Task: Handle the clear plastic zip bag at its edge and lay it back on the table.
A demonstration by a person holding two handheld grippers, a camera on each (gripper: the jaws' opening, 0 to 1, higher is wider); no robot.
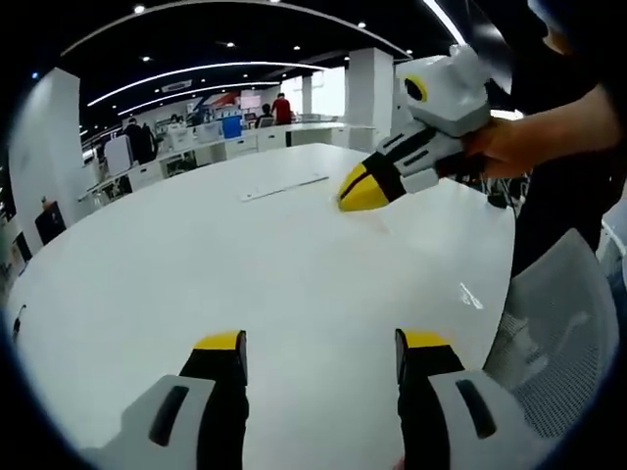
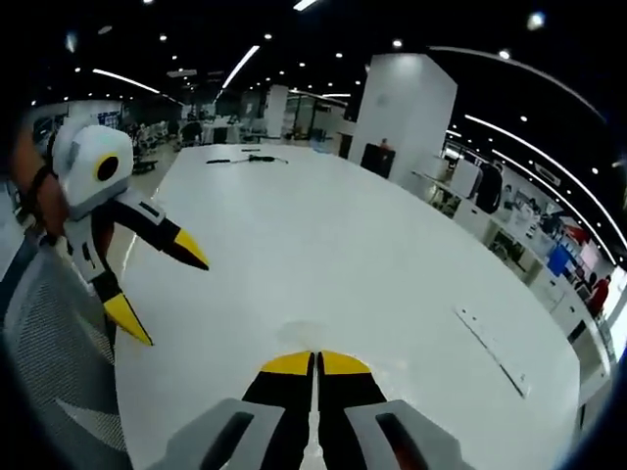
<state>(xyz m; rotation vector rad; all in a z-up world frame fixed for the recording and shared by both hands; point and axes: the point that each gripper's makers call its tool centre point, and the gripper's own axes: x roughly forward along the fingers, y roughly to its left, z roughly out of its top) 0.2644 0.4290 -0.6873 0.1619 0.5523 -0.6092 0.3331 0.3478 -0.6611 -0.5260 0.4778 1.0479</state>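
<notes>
Upper centre of left gripper view: clear zip bag (image 1: 284,186) lying flat on white table (image 1: 245,284), barely showing. Probably handling light, limp, slippery; pinching zip edge best. Left gripper (image 1: 320,345) gaping wide; right gripper (image 2: 315,357) jaws pressing together, seemingly holding nothing.

White-bodied tongs (image 1: 318,357) with black jaws, yellow tips; person's dark top (image 1: 573,69).

Both views look low across one shared white table (image 1: 294,264) from opposite sides.
</notes>
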